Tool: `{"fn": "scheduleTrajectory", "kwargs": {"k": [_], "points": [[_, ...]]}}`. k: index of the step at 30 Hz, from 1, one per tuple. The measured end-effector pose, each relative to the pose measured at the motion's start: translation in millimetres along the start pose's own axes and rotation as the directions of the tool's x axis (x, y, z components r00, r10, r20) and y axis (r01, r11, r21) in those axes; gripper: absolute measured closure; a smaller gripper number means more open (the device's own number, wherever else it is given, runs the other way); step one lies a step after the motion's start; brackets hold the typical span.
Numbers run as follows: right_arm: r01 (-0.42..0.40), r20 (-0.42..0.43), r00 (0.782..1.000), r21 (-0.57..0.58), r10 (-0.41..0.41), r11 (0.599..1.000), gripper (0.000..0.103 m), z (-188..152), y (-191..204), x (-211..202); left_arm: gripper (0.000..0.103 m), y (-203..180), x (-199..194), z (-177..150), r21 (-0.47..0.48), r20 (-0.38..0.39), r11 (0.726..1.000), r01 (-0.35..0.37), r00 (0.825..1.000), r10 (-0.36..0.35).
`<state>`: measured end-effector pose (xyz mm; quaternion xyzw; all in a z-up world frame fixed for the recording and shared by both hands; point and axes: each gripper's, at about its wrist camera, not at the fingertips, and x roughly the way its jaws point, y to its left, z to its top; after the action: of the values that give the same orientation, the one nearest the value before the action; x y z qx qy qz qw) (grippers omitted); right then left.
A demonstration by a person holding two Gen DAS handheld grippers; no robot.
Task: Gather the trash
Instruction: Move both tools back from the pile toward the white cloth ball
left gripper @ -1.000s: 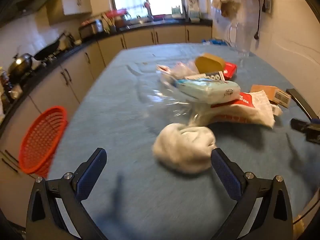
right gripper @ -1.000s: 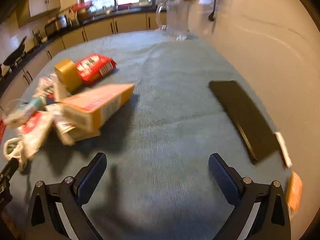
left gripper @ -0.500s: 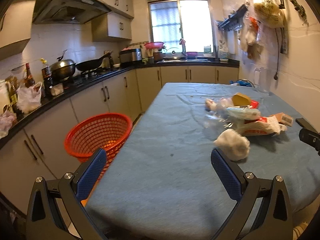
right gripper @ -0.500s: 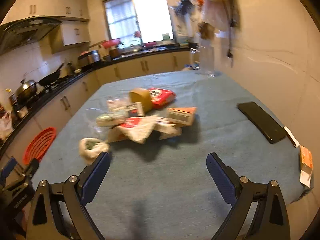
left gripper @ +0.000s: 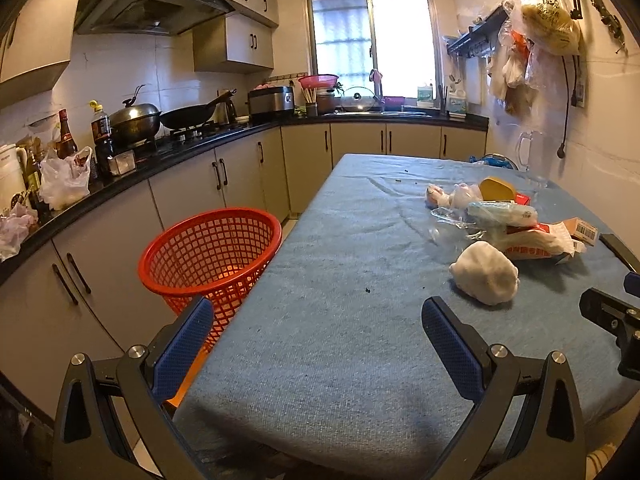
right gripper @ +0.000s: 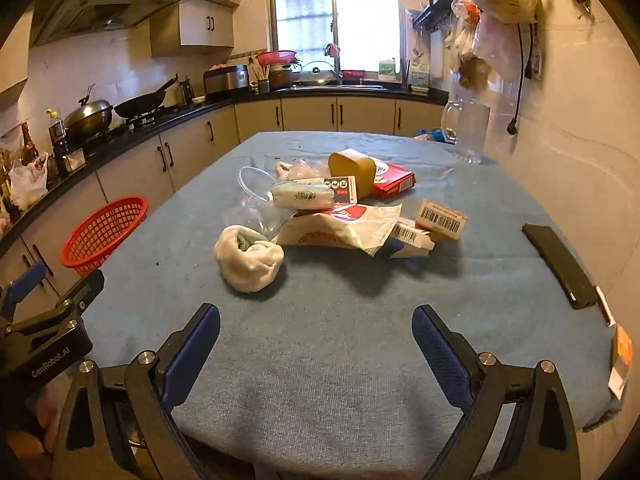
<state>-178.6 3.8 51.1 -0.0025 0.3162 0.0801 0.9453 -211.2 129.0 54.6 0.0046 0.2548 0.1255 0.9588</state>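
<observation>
Your left hand-held gripper [left gripper: 316, 332] and right hand-held gripper [right gripper: 316, 336] hover level over the desk's [right gripper: 340, 360] near edge, jaws wide apart, both empty.

Pulled right back from the heap! Left gripper [left gripper: 316, 330] and right gripper [right gripper: 316, 338], low over the blue-clothed desk [left gripper: 320, 320] a second ago, now backed off past its near edge, jaws wide; round red plastic mesh basket [left gripper: 212, 248] swung fully into sight.
</observation>
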Motion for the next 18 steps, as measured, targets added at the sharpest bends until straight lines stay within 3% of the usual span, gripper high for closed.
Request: {"fn": "scheduleTrajectory", "kwargs": {"k": [18], "points": [[0.001,0.028,1.000,-0.015,0.000,1.000,0.005,0.3,4.5,-10.6,0.000,3.8,-0.6,-7.1,-0.017,0.002,1.000,-0.005,1.000,0.005]]}}
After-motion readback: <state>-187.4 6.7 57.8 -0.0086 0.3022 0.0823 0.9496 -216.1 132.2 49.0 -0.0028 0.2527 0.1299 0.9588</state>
